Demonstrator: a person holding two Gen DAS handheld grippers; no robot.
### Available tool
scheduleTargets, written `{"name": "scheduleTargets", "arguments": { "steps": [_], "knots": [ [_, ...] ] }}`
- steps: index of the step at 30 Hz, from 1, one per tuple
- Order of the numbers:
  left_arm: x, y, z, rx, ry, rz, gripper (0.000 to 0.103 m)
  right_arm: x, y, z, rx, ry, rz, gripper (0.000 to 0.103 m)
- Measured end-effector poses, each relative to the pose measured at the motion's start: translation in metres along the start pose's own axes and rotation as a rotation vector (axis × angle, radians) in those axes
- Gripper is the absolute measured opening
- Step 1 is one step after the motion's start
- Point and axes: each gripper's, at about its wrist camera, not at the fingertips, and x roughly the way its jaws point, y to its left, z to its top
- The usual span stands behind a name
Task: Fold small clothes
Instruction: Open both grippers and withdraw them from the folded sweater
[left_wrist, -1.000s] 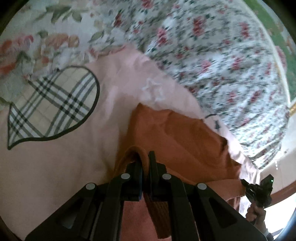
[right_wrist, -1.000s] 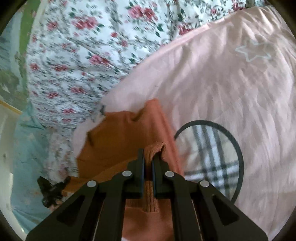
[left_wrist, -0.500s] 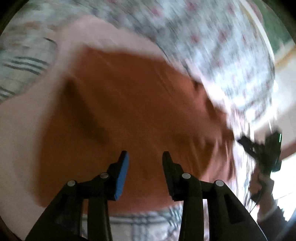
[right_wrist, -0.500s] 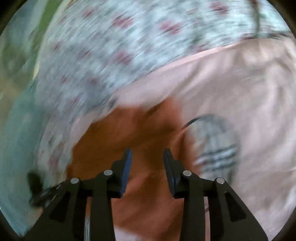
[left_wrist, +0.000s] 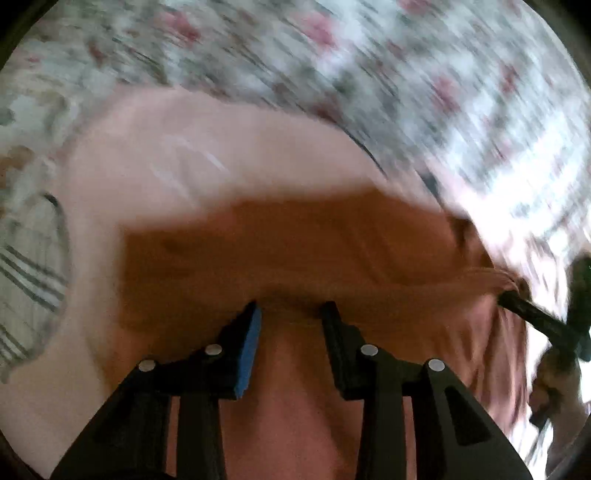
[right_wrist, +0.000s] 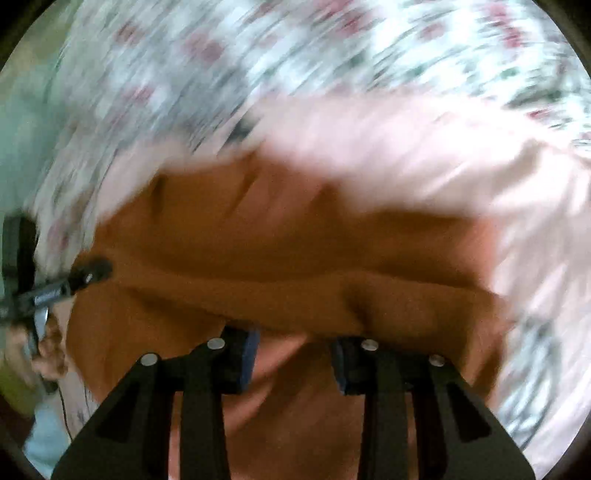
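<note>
Both views are motion-blurred. The left gripper (left_wrist: 291, 314) and right gripper (right_wrist: 295, 339), clamped on the orange garment (left_wrist: 295, 254) a second ago, now have their fingers spread and hold nothing. The garment lies in a wide band on the pink blanket (left_wrist: 192, 155), above the floral sheet (left_wrist: 369, 66), rather than bunched.

Left gripper (left_wrist: 291, 314) all black, blue pad lining one finger (left_wrist: 248, 354), round silver screws along the linkage, right gripper (right_wrist: 295, 343) matching, bare skin of a blurred hand (right_wrist: 48, 350) at left edge
</note>
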Motion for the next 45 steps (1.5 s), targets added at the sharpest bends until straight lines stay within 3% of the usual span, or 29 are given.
{"name": "scheduleTargets", "arguments": {
  "steps": [2,4,8,20,28,34,45],
  "knots": [
    [-0.009,0.019,0.016,-0.068,-0.056,0.070,0.051,-0.011,-0.021,0.011,0.082,-0.062,-0.061,0.036],
    [-0.021,0.043,0.022,-0.158,-0.086,0.065,0.051,-0.022,-0.038,0.012,0.153,-0.086,-0.045,0.036],
    [-0.041,0.068,0.001,-0.222,-0.106,0.057,0.051,-0.045,-0.044,-0.006,0.182,-0.108,-0.039,0.036],
    [-0.090,0.045,-0.150,-0.249,0.006,-0.097,0.052,-0.069,-0.006,-0.111,0.212,-0.029,0.013,0.037],
    [-0.098,0.037,-0.218,-0.308,0.075,-0.178,0.056,-0.079,0.028,-0.164,0.237,0.033,0.055,0.043],
    [-0.090,0.047,-0.230,-0.368,0.080,-0.186,0.060,-0.080,0.045,-0.180,0.213,0.067,0.068,0.045],
    [-0.072,0.069,-0.216,-0.497,-0.015,-0.161,0.064,-0.073,0.055,-0.174,0.154,0.103,0.079,0.046]
  ]
}}
